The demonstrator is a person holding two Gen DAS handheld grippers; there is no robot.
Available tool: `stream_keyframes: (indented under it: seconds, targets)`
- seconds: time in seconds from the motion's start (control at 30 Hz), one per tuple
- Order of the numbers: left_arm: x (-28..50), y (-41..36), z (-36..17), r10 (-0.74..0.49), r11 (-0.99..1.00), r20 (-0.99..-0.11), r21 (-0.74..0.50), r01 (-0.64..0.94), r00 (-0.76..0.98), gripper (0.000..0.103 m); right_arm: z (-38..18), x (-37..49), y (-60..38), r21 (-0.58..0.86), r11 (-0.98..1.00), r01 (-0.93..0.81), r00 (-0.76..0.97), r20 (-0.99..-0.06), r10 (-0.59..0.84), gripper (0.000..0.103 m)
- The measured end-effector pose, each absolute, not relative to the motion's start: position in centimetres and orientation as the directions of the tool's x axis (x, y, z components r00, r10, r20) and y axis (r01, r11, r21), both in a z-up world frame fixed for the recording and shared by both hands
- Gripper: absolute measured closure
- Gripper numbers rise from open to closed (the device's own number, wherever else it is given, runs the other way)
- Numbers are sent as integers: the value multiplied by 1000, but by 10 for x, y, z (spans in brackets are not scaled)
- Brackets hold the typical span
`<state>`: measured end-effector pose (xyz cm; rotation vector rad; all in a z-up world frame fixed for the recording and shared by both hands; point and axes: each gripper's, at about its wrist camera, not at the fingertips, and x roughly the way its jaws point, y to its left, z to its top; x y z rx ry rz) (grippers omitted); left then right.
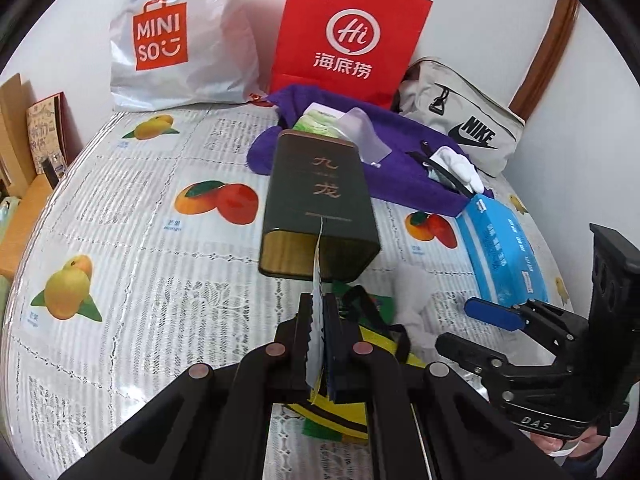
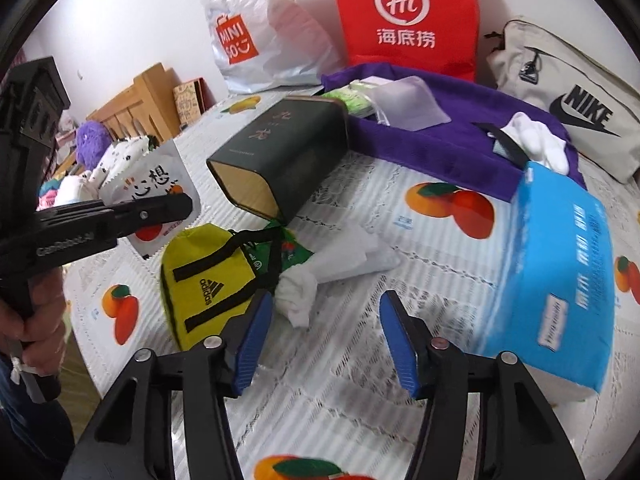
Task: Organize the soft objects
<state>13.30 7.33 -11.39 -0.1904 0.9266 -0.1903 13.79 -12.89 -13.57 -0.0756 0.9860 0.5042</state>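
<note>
Left hand-held gripper (image 1: 318, 320) is clamped tight on a flat white foil sachet with serrated edge (image 1: 317, 312), held edge-on in the left wrist view; from the right wrist view the same sachet (image 2: 154, 196) shows printed characters and a red fruit. Right hand-held gripper (image 2: 326, 340) stands half-wide, blue pads (image 2: 252, 344) empty, over the lace-and-fruit-print cloth of the desk (image 2: 340, 380). Just left of its left pad lies a small yellow fabric pouch with black straps (image 2: 204, 280); just ahead, a knotted white cloth wad (image 2: 300, 292) touching a white folded paper sheet (image 2: 352, 252). Just right, a blue plastic tissue pack (image 2: 560, 272). Farther ahead, a dark green rectangular tin with gold characters (image 2: 288, 148) lies on its side. Behind it, a purple fleece towel (image 2: 460, 136) carrying a white glove (image 2: 536, 136) and a translucent pouch (image 2: 408, 104). Farthest, against the wall: white plastic shopping bag (image 2: 260, 40), red paper bag (image 2: 404, 16), beige canvas bag (image 2: 576, 112).
</note>
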Motion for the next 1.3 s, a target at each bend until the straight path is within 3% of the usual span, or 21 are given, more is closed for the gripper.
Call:
stream_keyframes:
  seconds: [0.4, 0.47, 0.5, 0.53, 1.3]
  targets:
    - [140, 95, -123, -250, 961, -775, -273, 50, 580, 98, -163, 156, -101, 134, 874, -467, 388, -857, 338, 51]
    - [139, 95, -124, -246, 962, -777, -270, 48, 580, 98, -166, 157, -101, 114, 882, -458, 401, -858, 320, 64]
    - [140, 95, -124, -245, 962, -777, -268, 48, 579, 98, -166, 157, -102, 91, 886, -456, 417, -857, 302, 80]
    - [140, 95, -124, -246, 962, -778, -268, 48, 578, 98, -166, 158, -103, 85, 886, -456, 418, -858, 298, 81]
    - [129, 69, -85, -252, 965, -743, -240, 103, 620, 98, -106, 123, -159, 116, 890, -441, 487, -802, 346, 81]
